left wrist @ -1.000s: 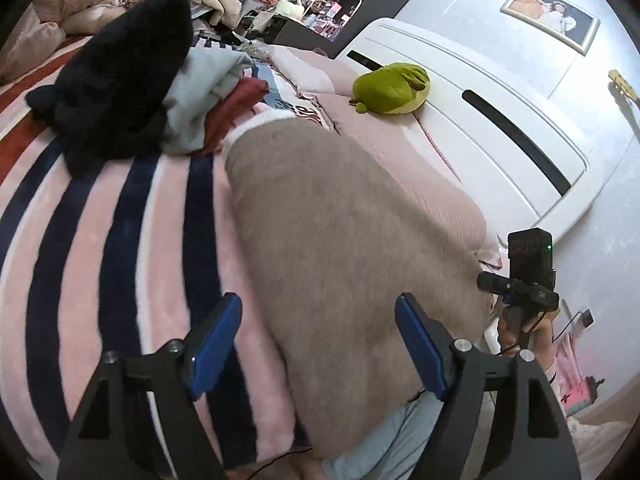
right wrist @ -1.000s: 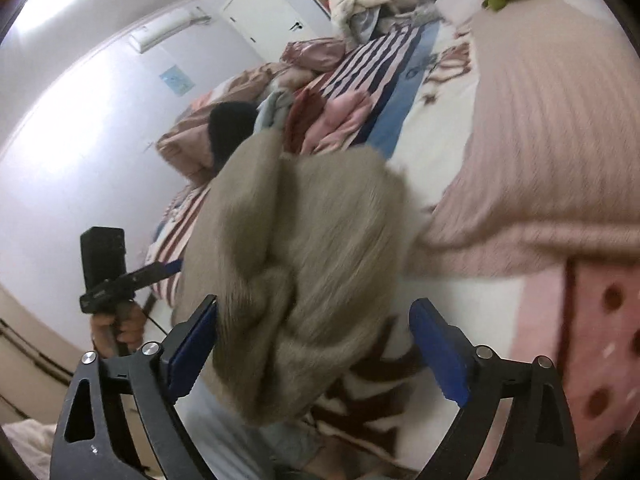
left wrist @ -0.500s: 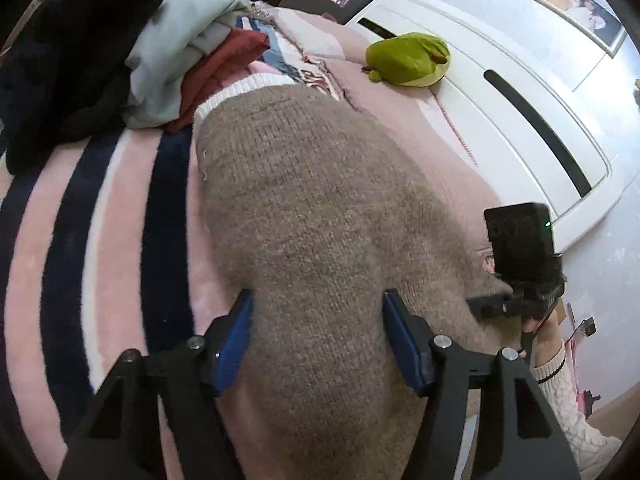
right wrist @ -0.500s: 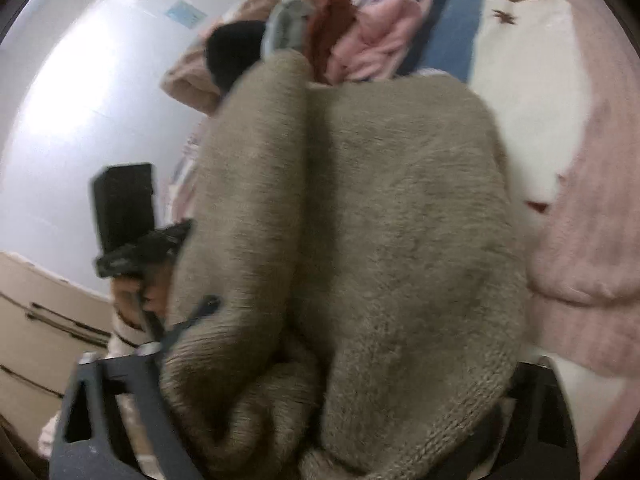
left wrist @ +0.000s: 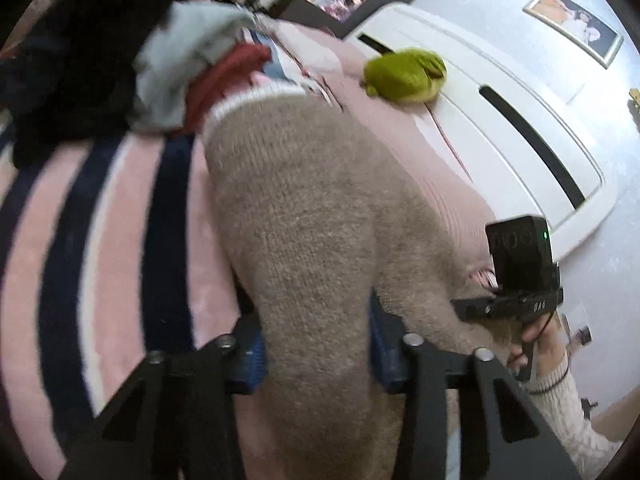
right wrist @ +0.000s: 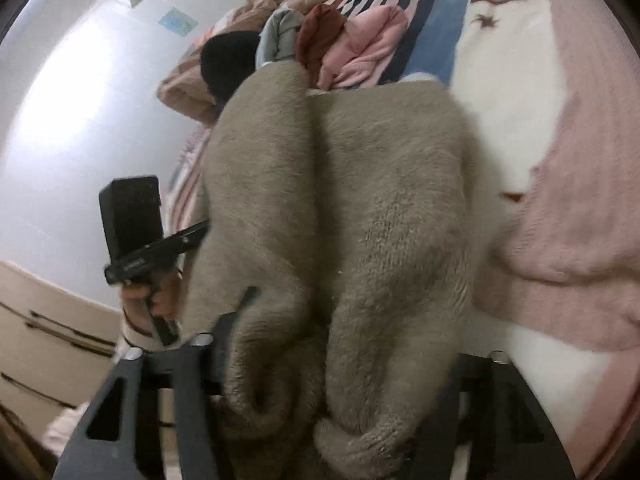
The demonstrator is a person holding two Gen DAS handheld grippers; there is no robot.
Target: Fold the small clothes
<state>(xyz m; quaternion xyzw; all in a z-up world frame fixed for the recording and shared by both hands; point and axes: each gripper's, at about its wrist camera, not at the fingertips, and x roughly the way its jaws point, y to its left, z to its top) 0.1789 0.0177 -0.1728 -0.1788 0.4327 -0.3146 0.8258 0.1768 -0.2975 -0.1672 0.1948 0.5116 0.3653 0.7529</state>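
Both hand-held grippers, left (left wrist: 316, 344) and right (right wrist: 332, 364), have just been closing and clamp the taupe sweater (left wrist: 304, 216) at the bed's near edge; the thick bunched knit risks slipping, skewing the fold.

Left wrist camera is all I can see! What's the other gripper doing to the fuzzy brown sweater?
Observer: The right gripper has the brown sweater bunched between its jaws, which have just been closing. Its pads are buried in the wool.
Operator: Is the sweater flat over there?
Observer: No, a deep crease runs down its middle, making two humps.
Operator: Anything pink in the clothes pile?
Observer: Yes, a pink garment lies beside the dark red one.
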